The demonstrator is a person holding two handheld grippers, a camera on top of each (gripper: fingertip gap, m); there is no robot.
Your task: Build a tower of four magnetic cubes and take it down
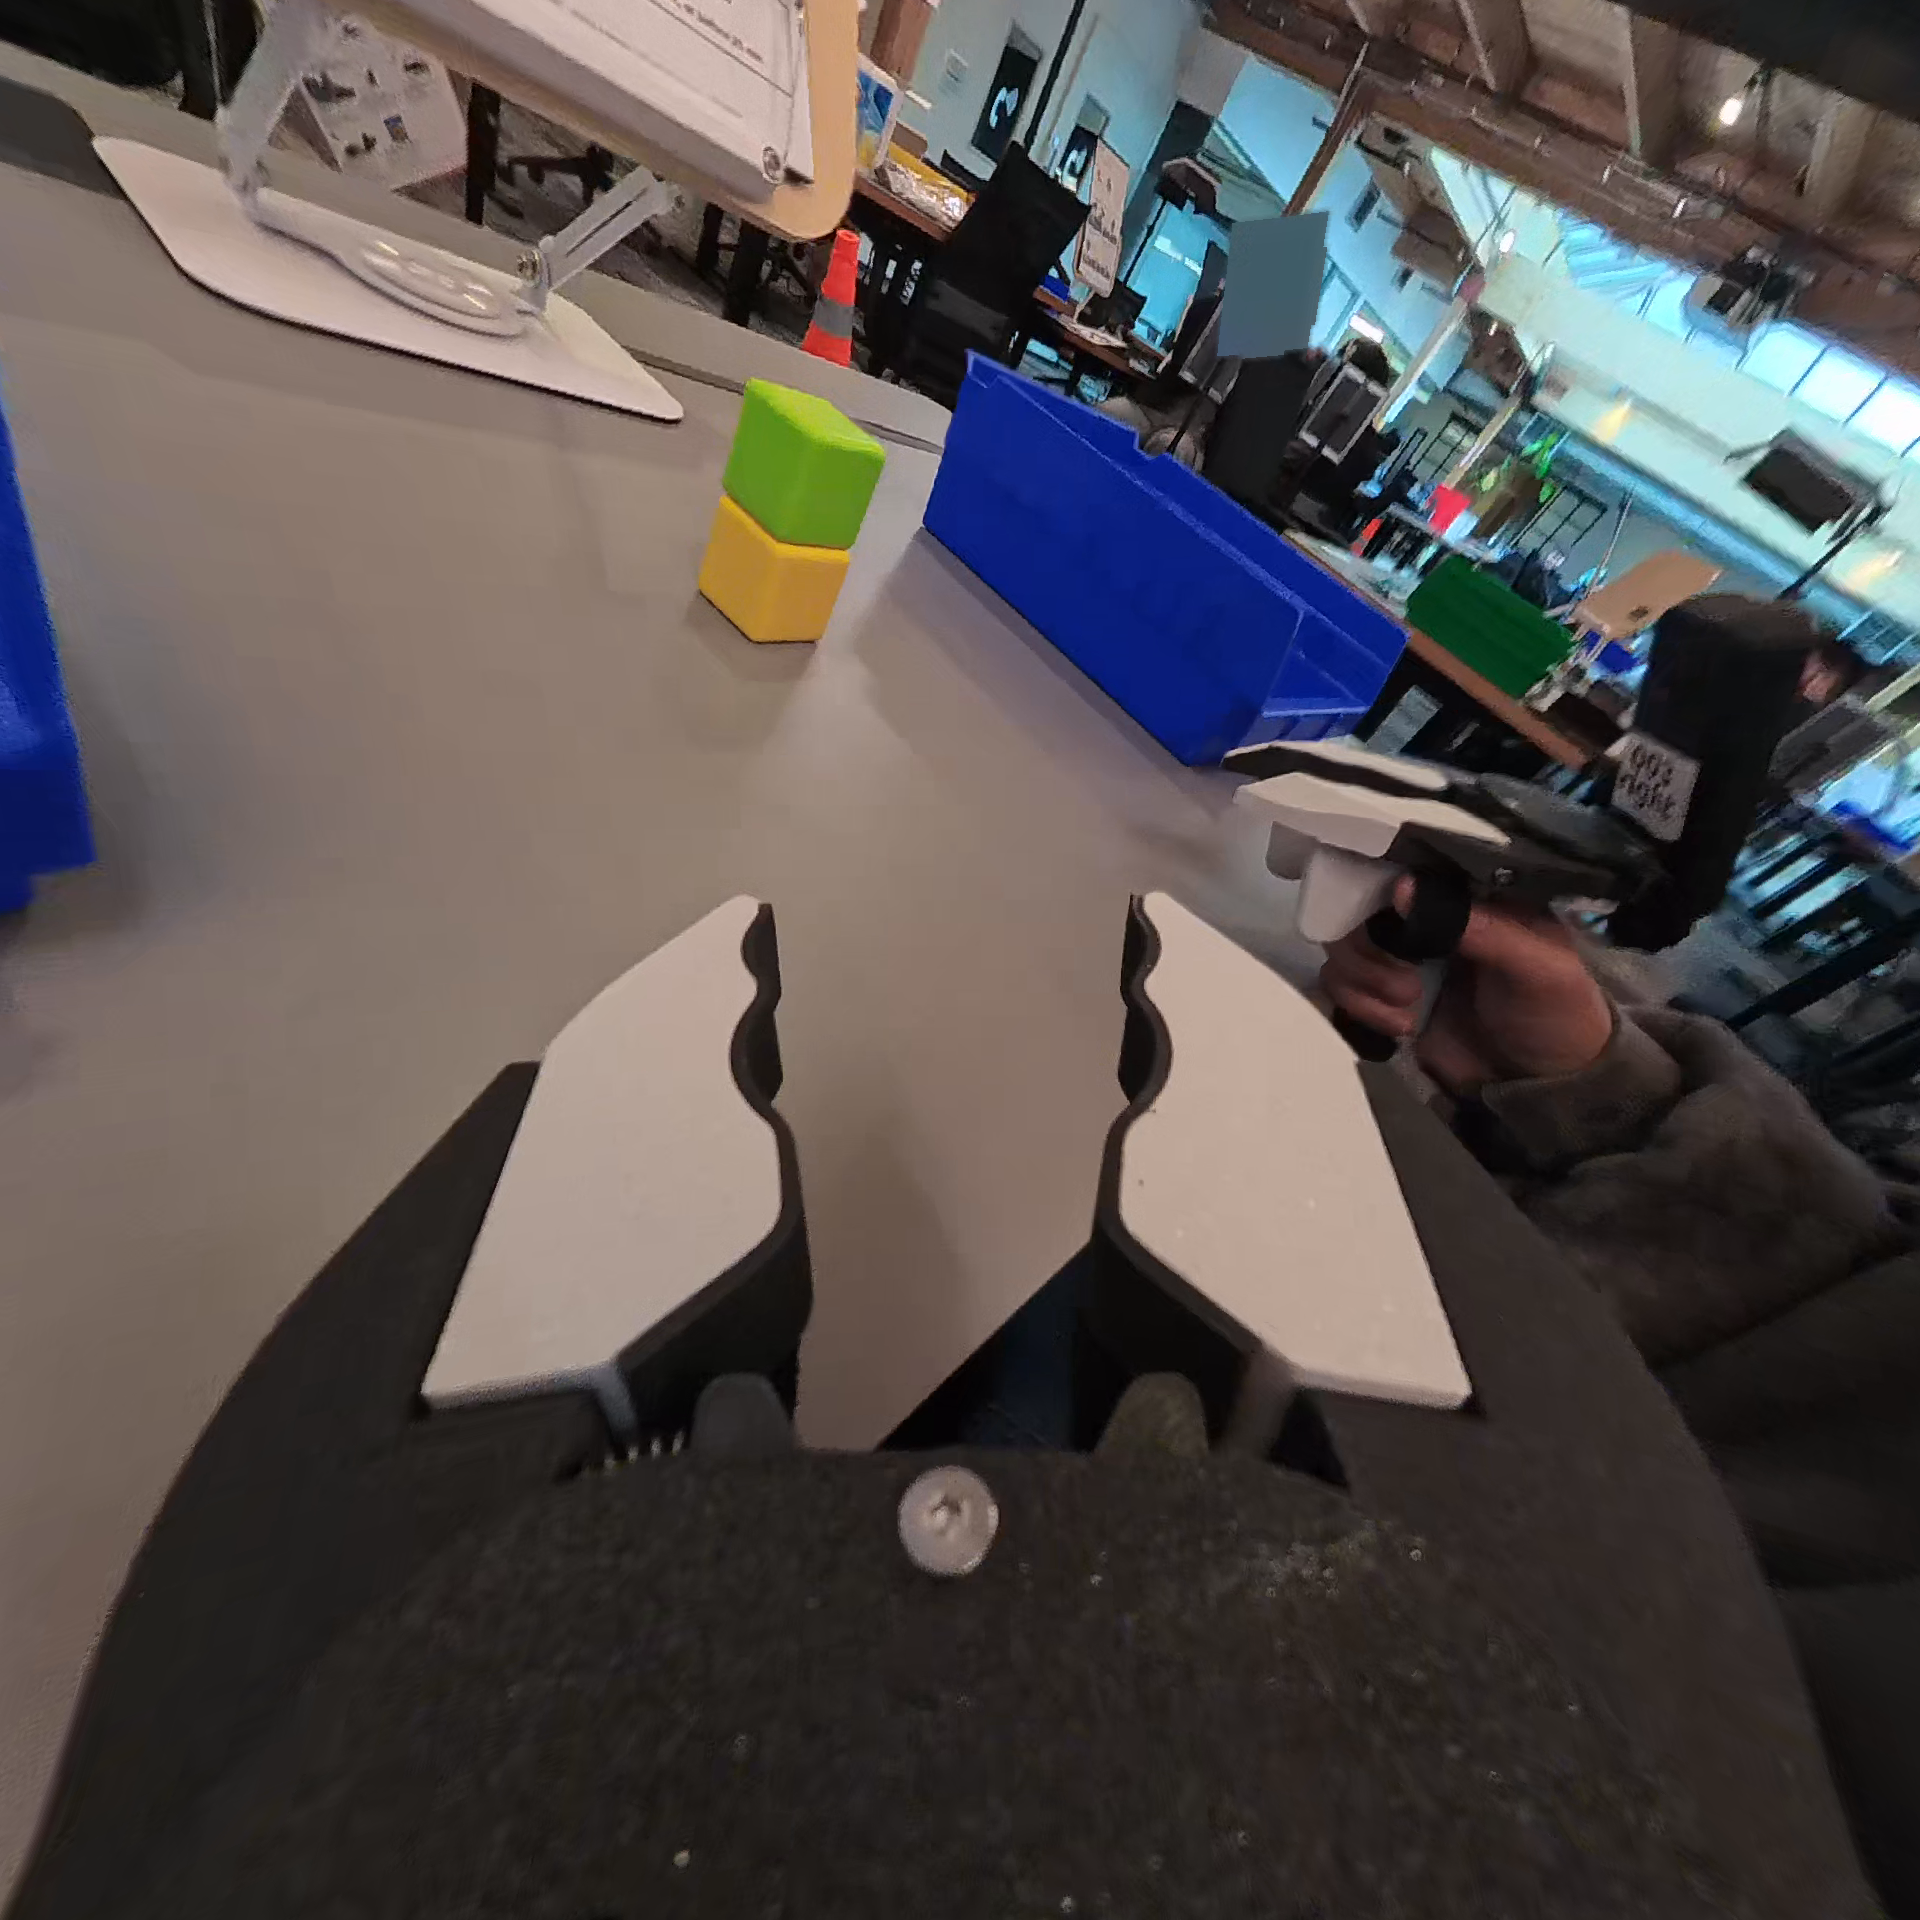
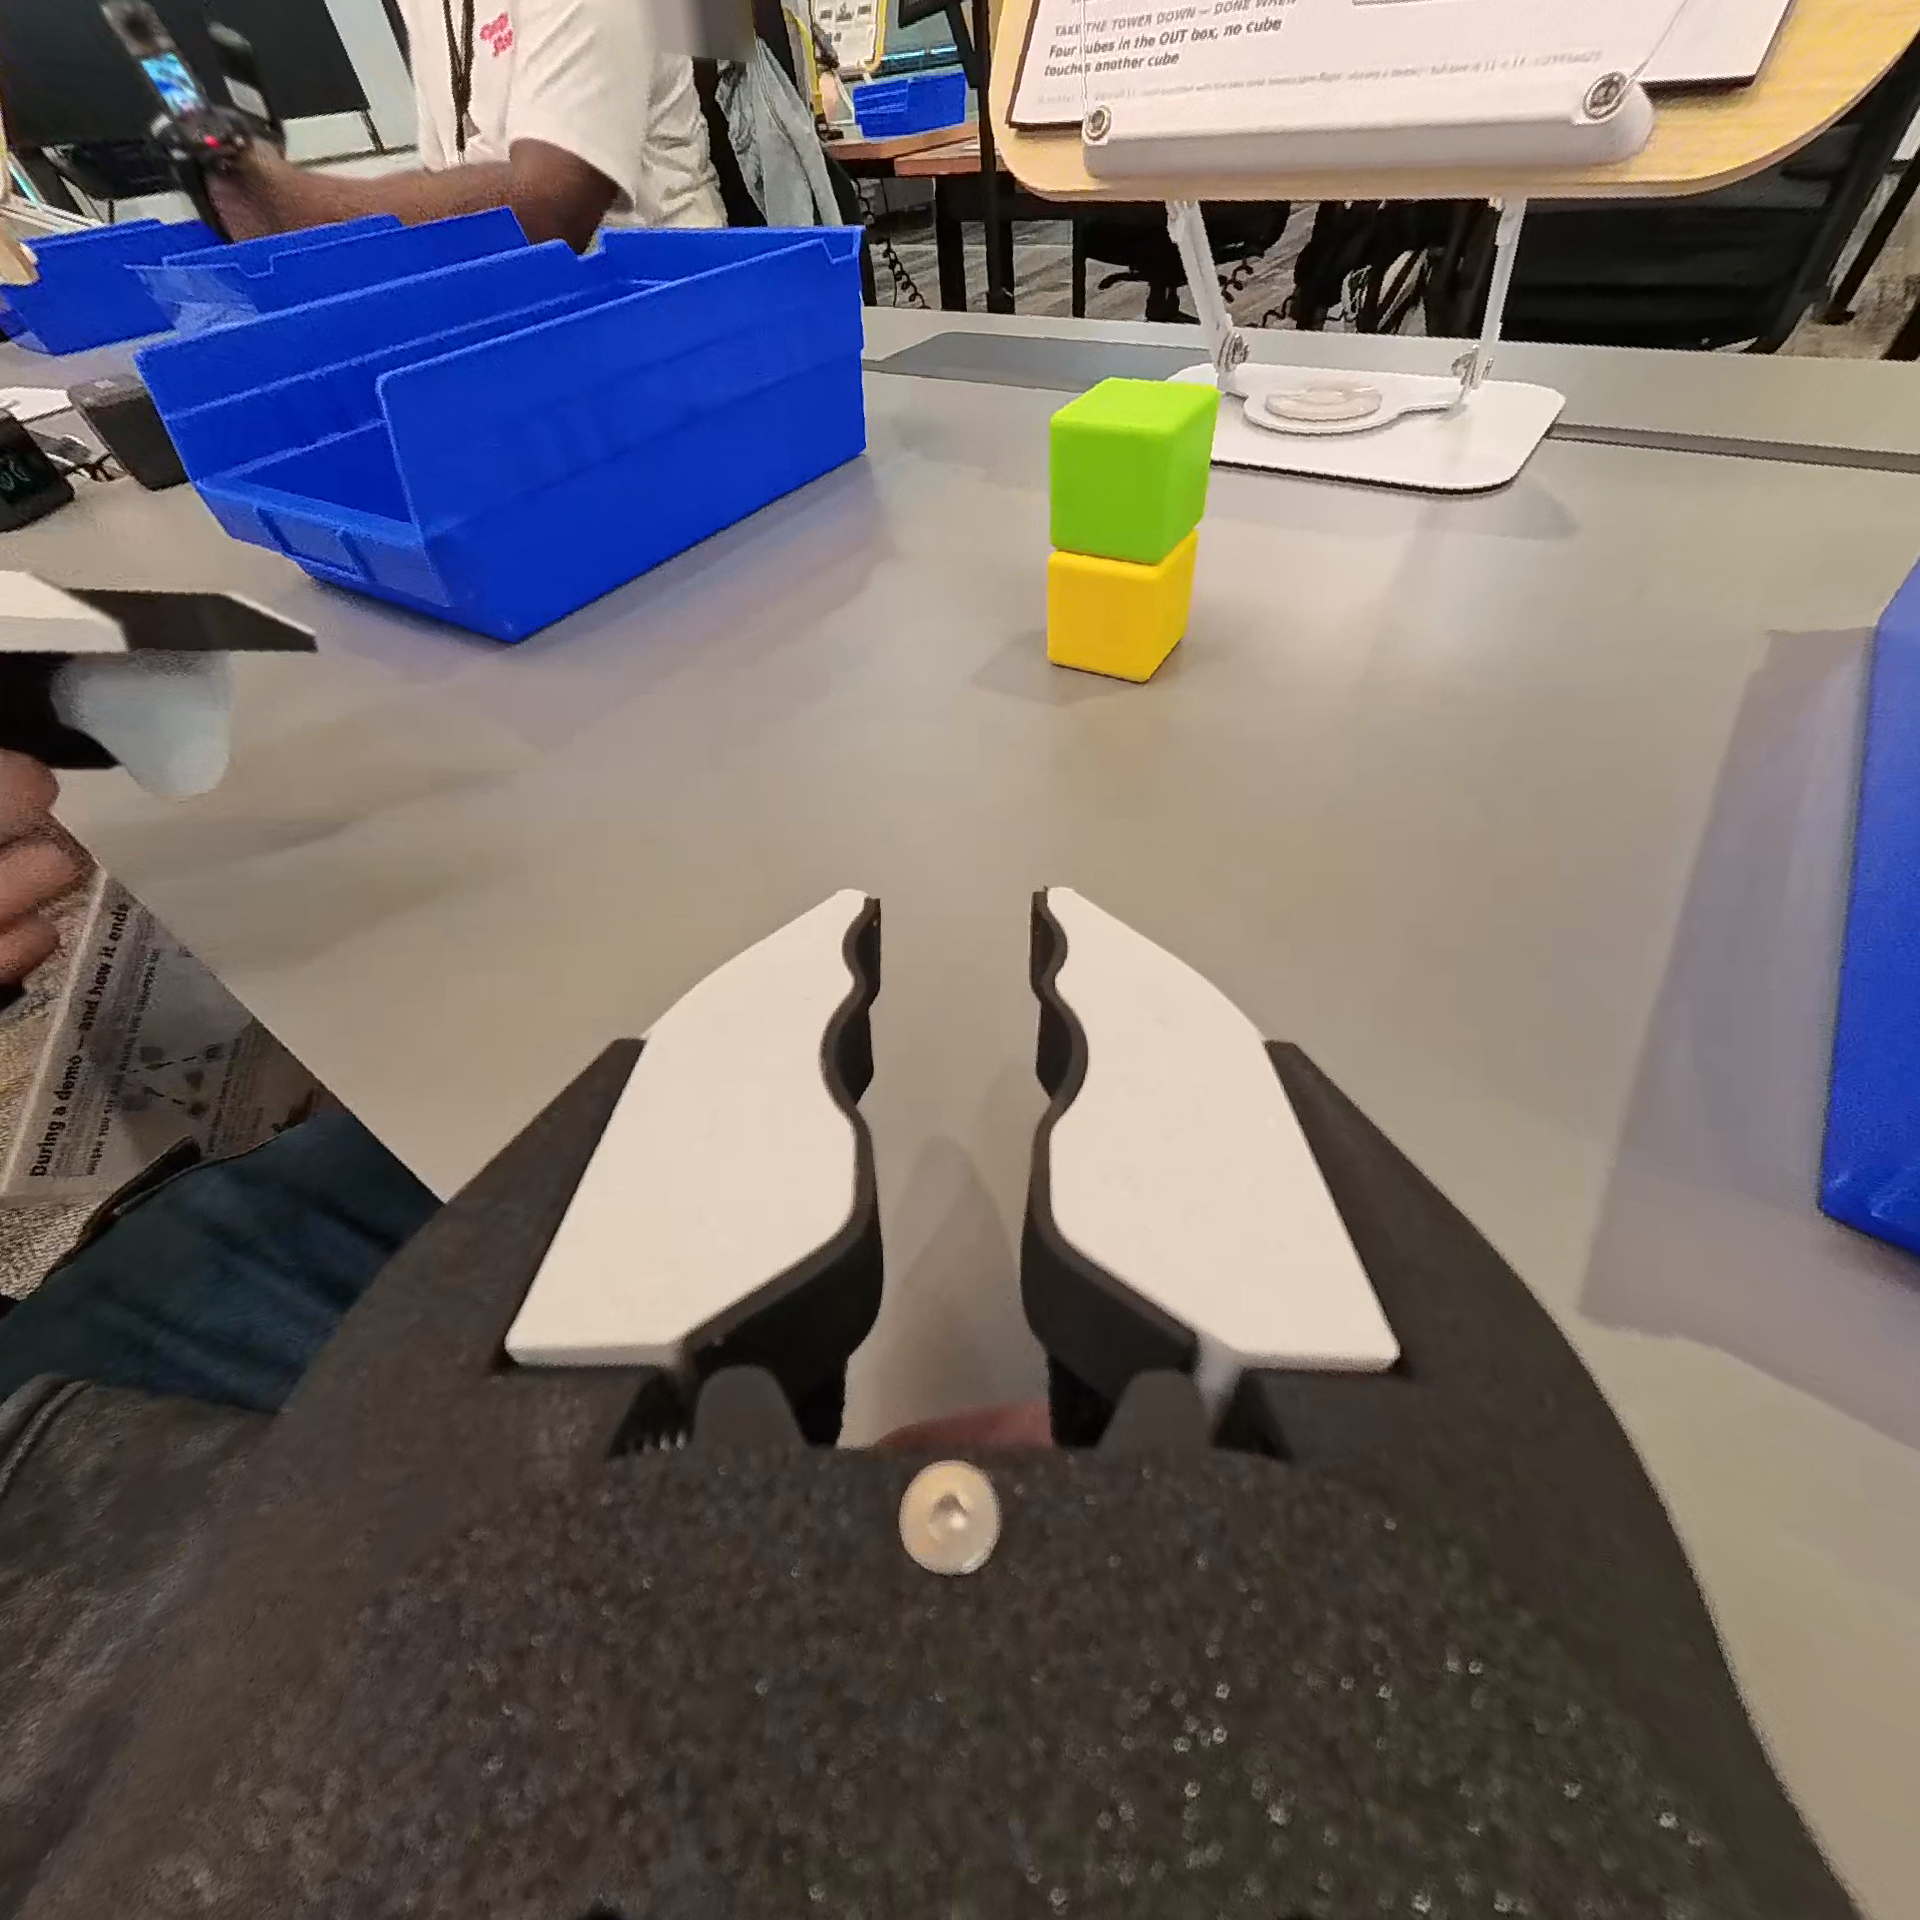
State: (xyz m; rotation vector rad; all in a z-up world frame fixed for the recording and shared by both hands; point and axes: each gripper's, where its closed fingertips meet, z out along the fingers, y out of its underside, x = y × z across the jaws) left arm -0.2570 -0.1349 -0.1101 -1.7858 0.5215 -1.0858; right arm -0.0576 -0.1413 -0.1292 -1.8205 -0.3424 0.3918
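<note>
Only the right wrist view shows the inside of the blue bin (image 2: 540, 416), a ribbed plastic tray with a divider wall; the left wrist view shows one blue bin (image 1: 1132, 561) only from outside, plus the right claw (image 1: 1262, 790) held in a hand (image 1: 1475, 997). Two cubes are visible, both smooth and matte with rounded edges: a green cube (image 2: 1132, 468) stacked on a yellow cube (image 2: 1117, 613), standing on the grey table (image 2: 1351, 831) between the bins. The left claw (image 1: 951, 914) gapes wide and empty; the right claw (image 2: 956, 904) is parted more narrowly, holding nothing. A white stand (image 2: 1382, 416) sits behind.
</note>
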